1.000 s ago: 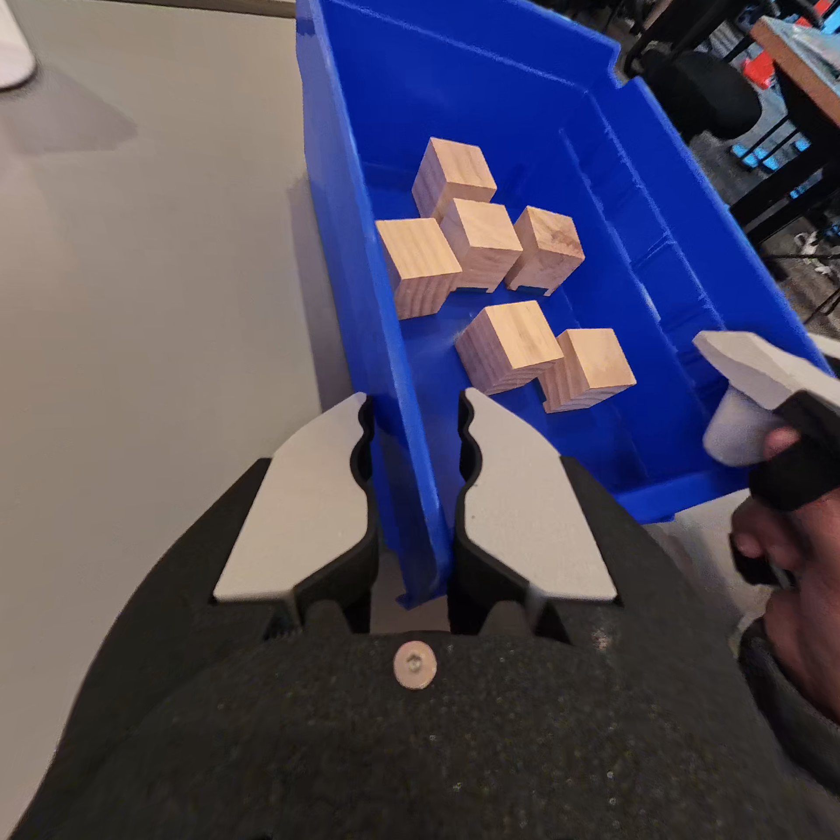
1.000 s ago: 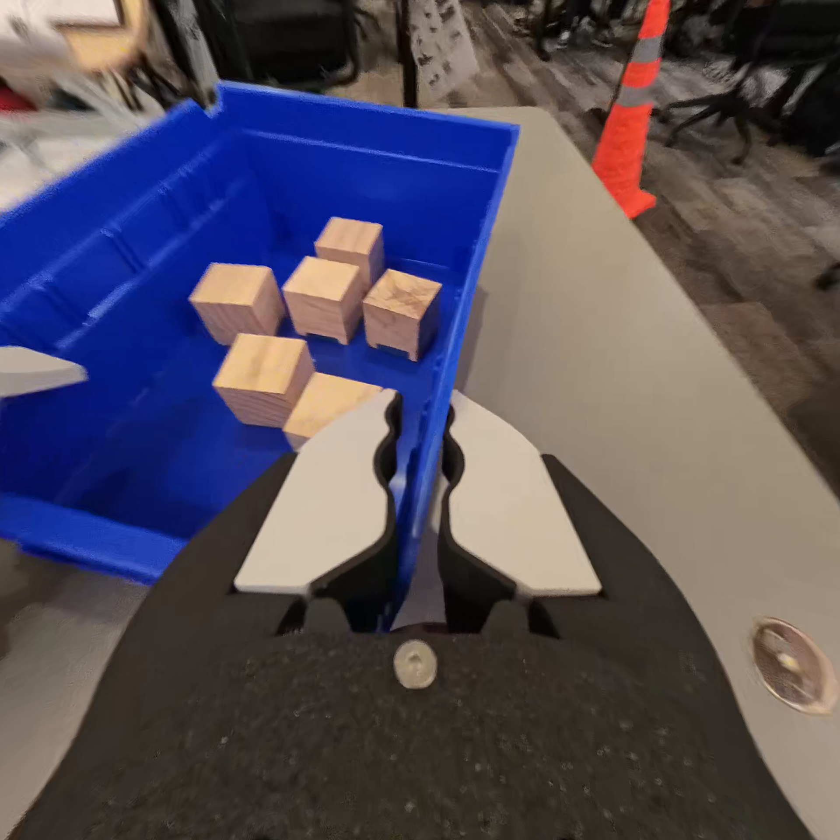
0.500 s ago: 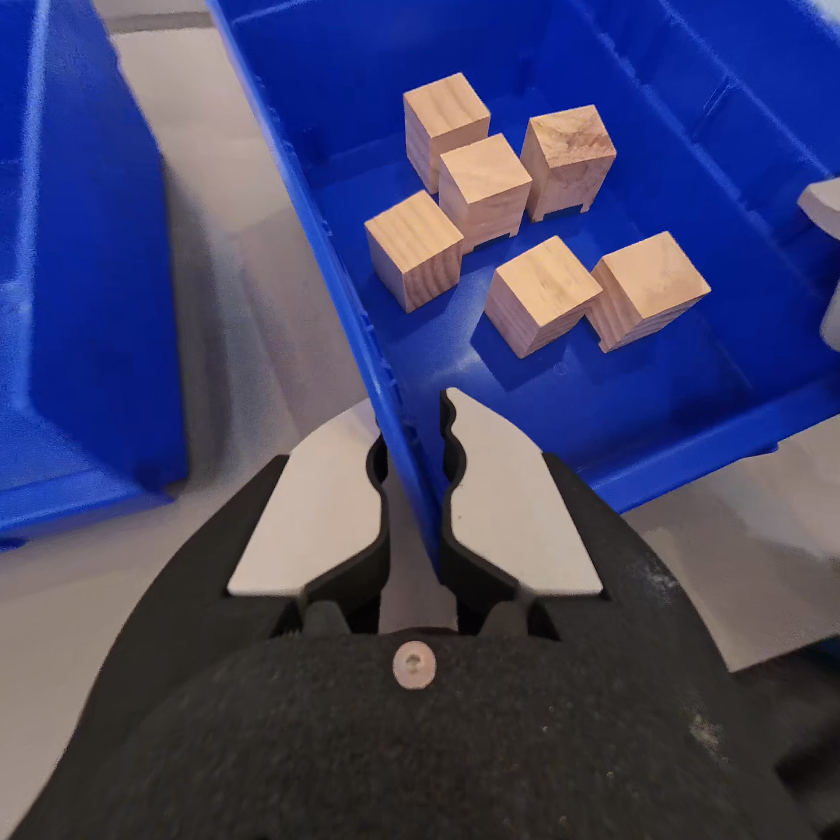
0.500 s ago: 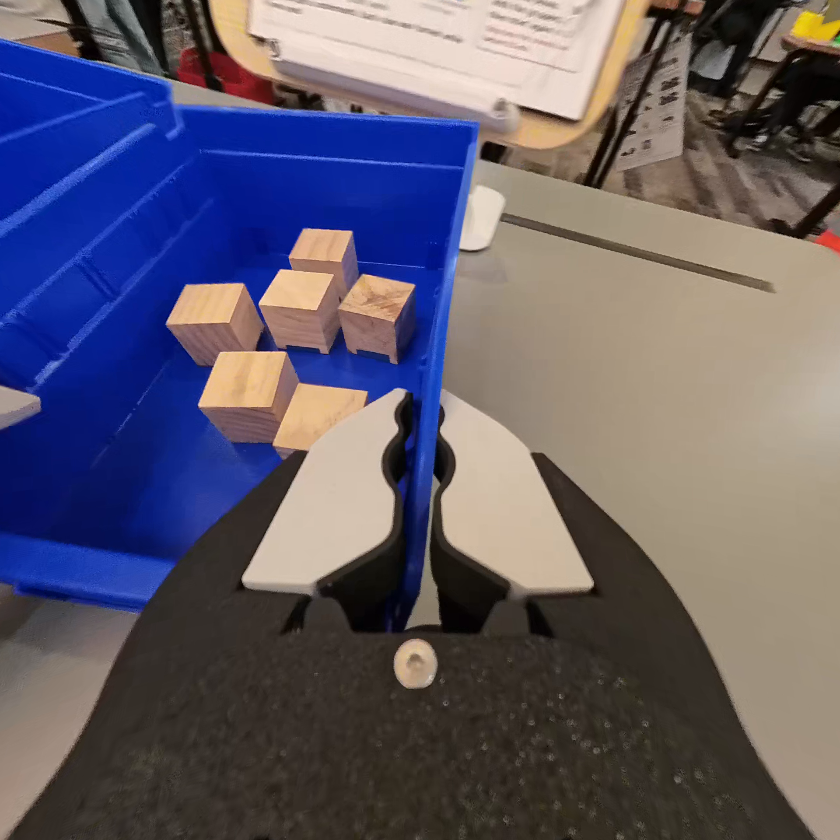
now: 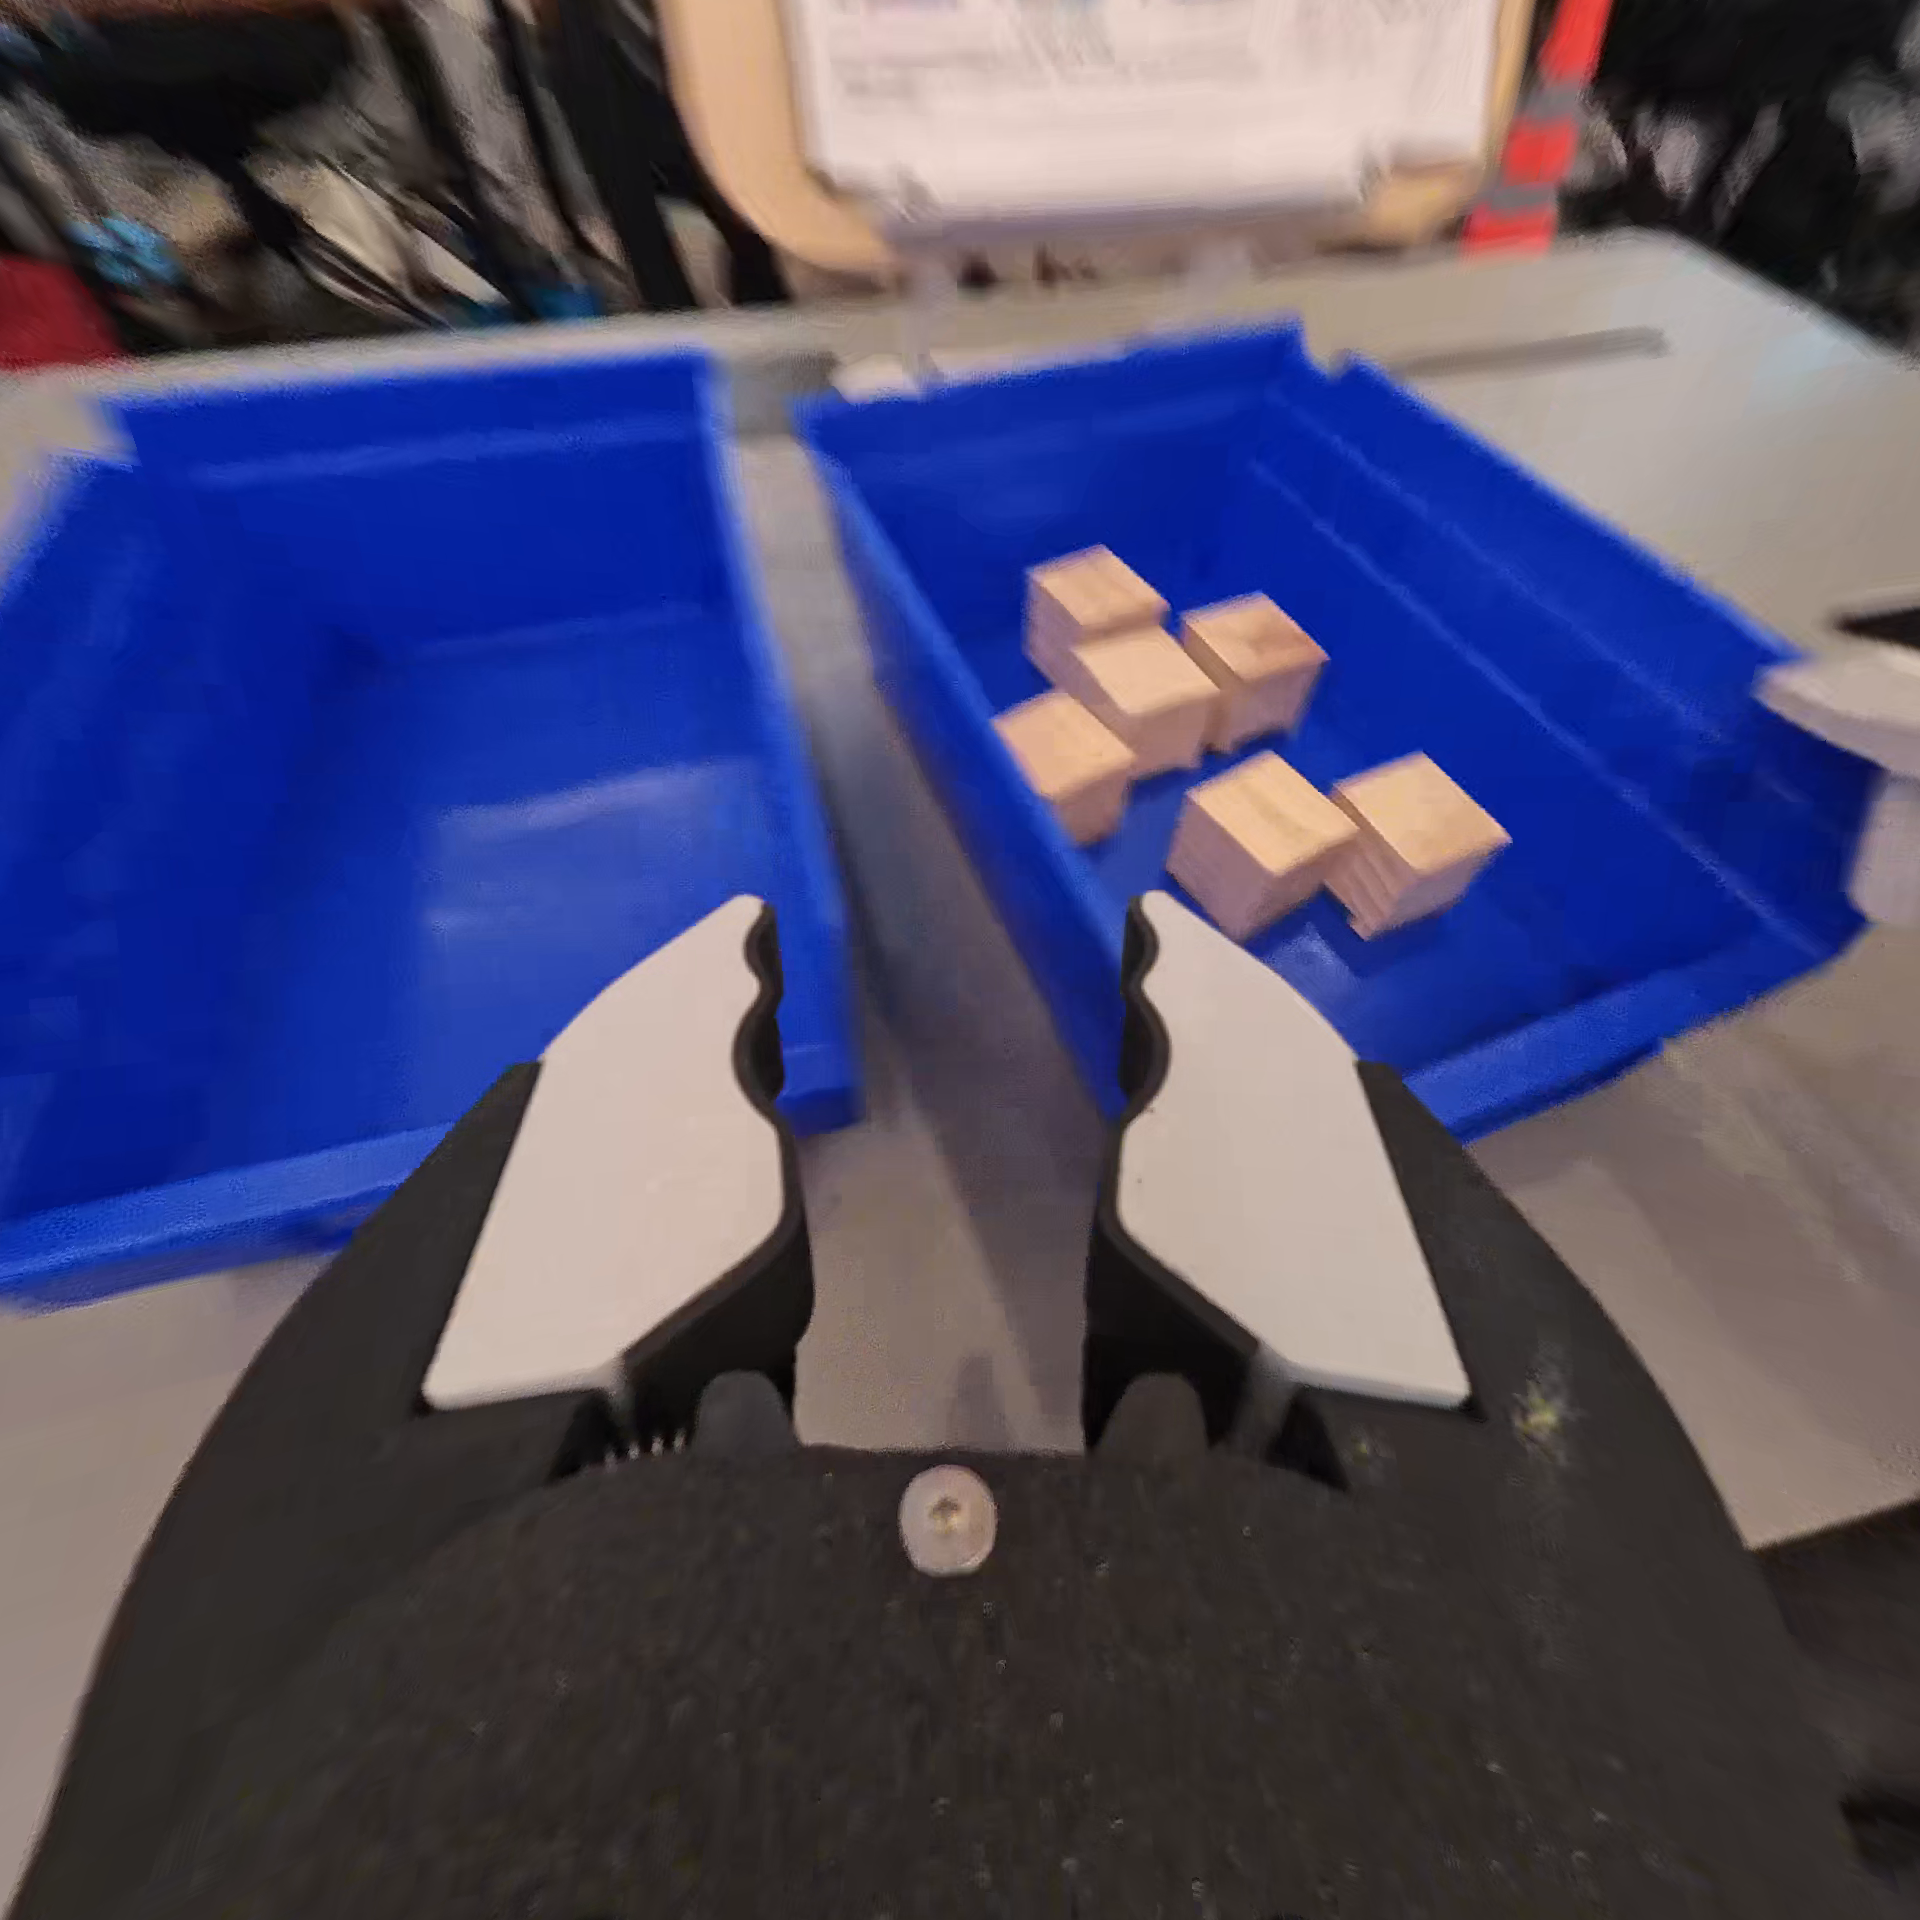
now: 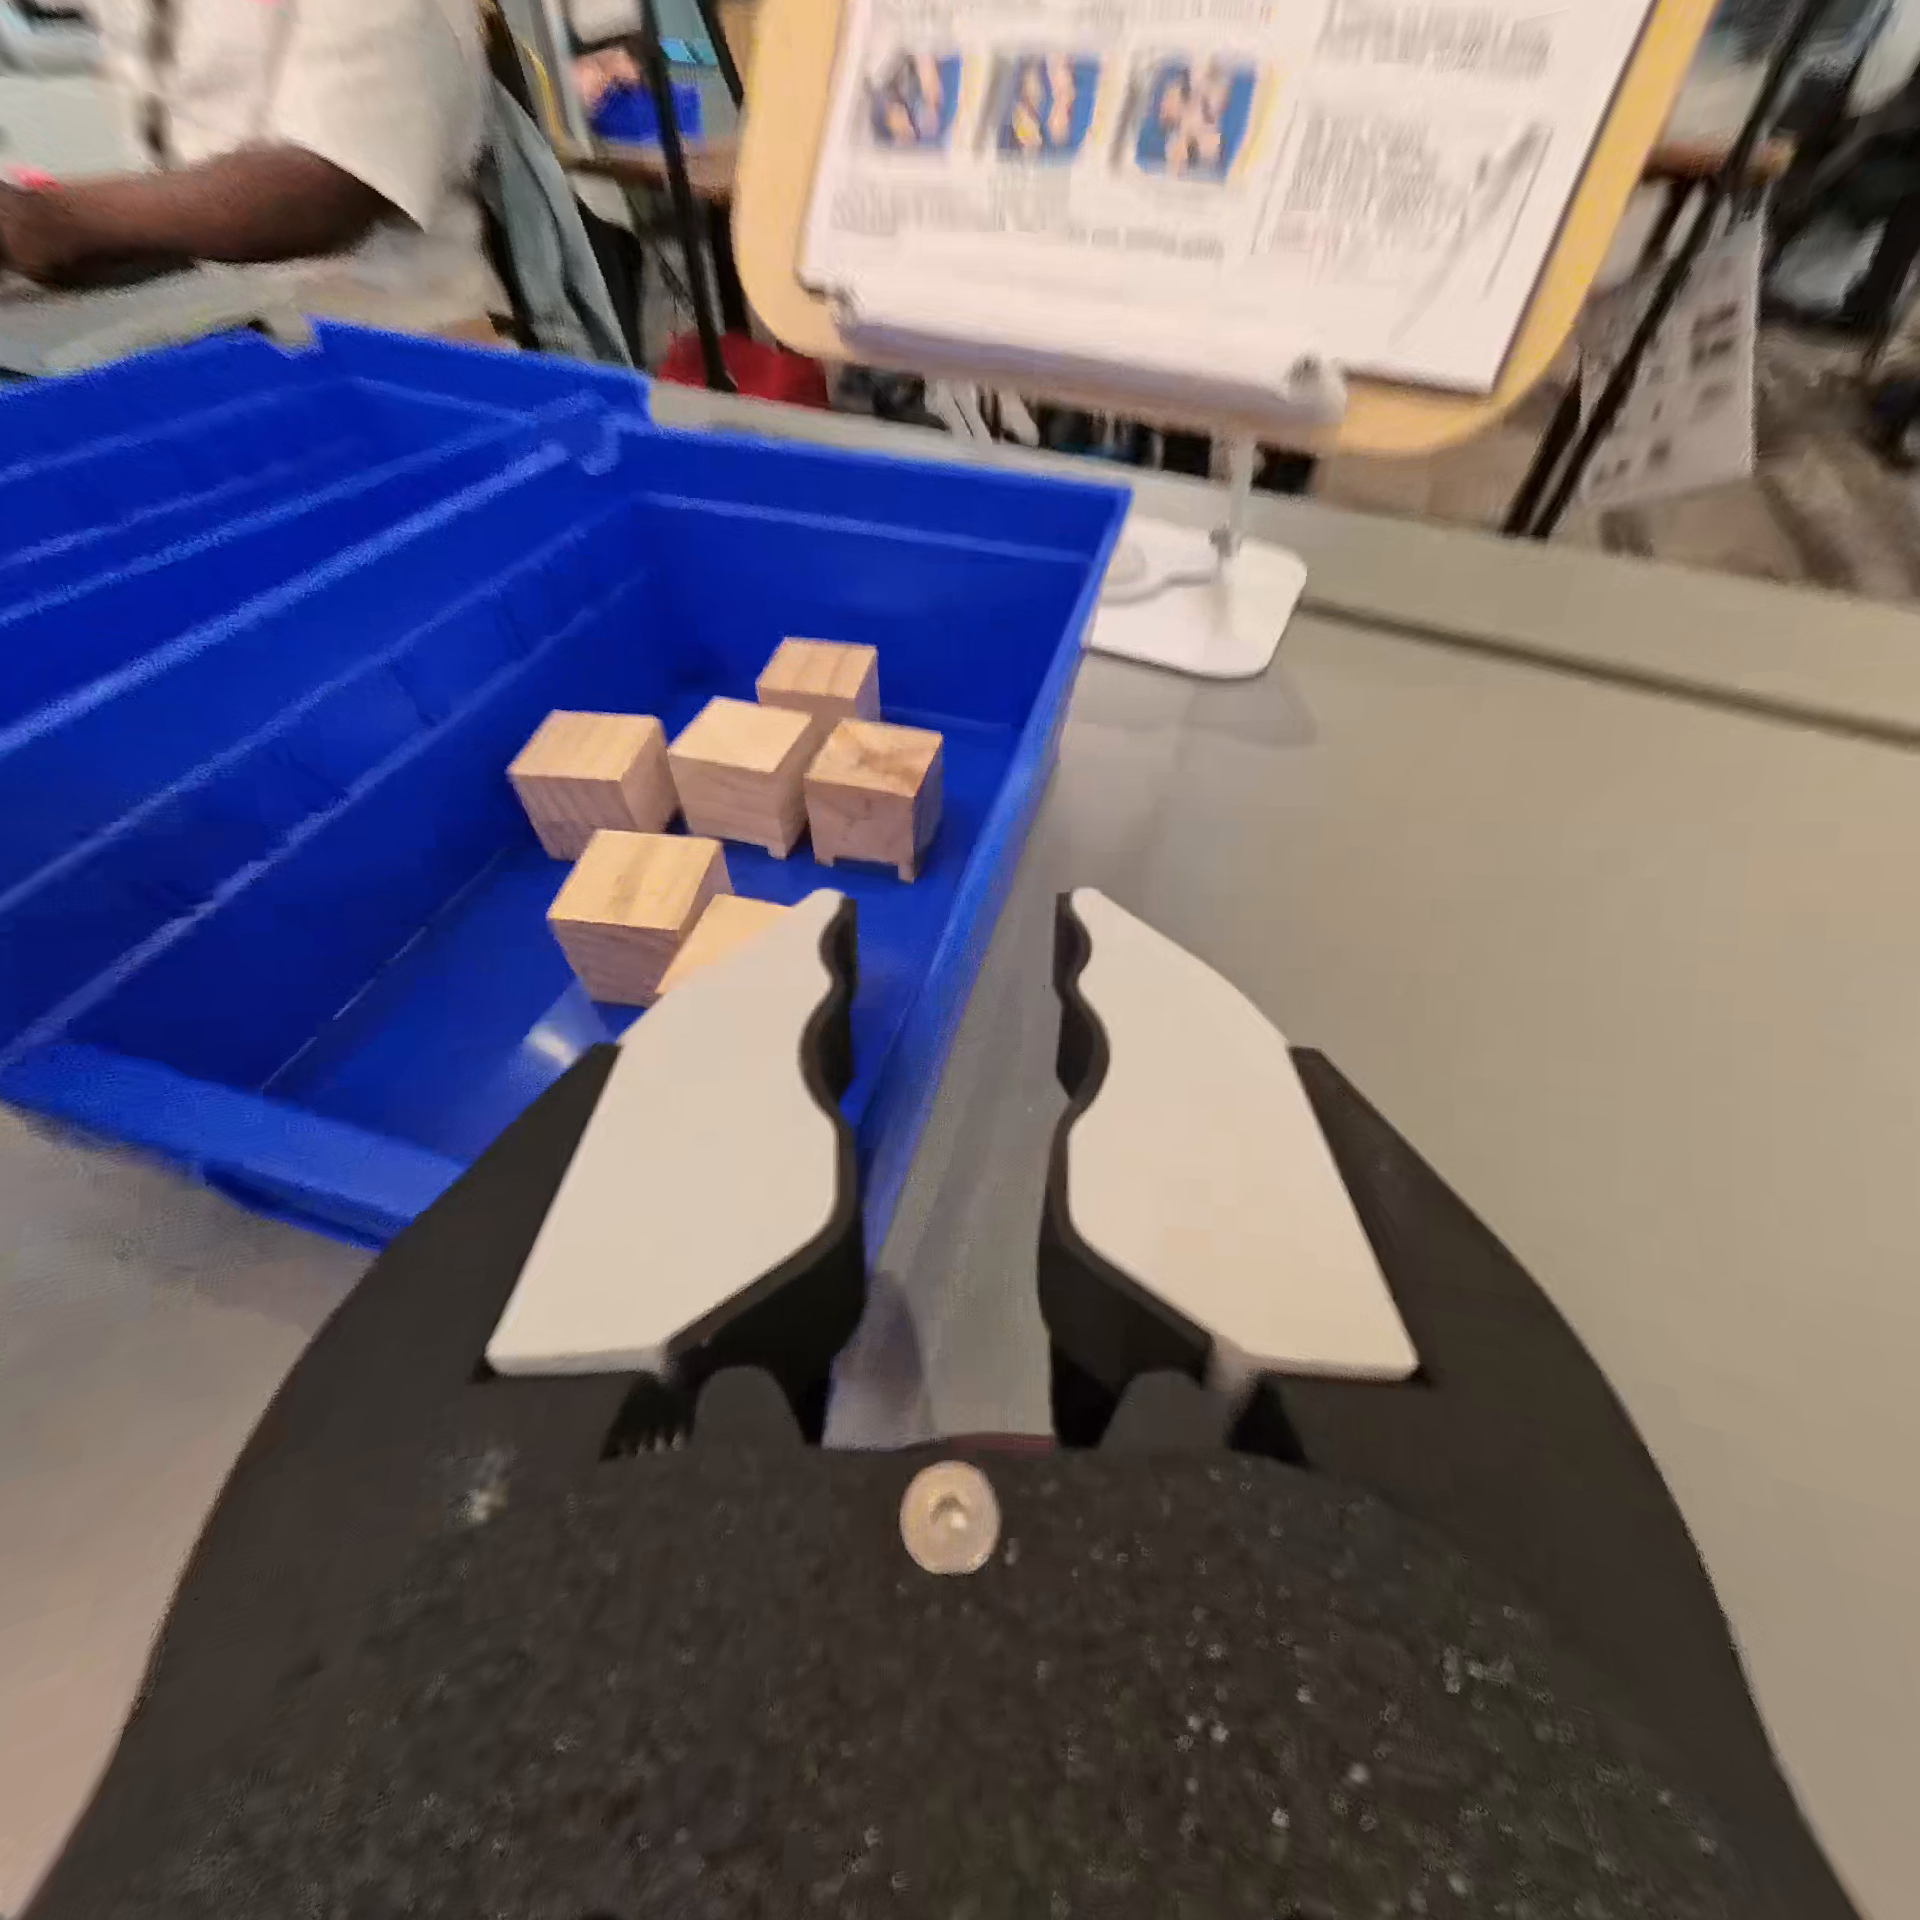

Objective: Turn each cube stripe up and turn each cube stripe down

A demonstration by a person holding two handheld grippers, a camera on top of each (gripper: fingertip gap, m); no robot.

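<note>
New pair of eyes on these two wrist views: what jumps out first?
The six pale wooden cubes huddled on the floor of the right-hand blue bin, toward its far half. Next, a second blue bin beside it on the grey table, with nothing visible inside. Nearest the lens, the left gripper and the right gripper both gape open, holding nothing.

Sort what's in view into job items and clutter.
Job: six cubes, their bin, left gripper, right gripper.
Clutter: empty bin, clipboard stand, table, person behind.
</note>
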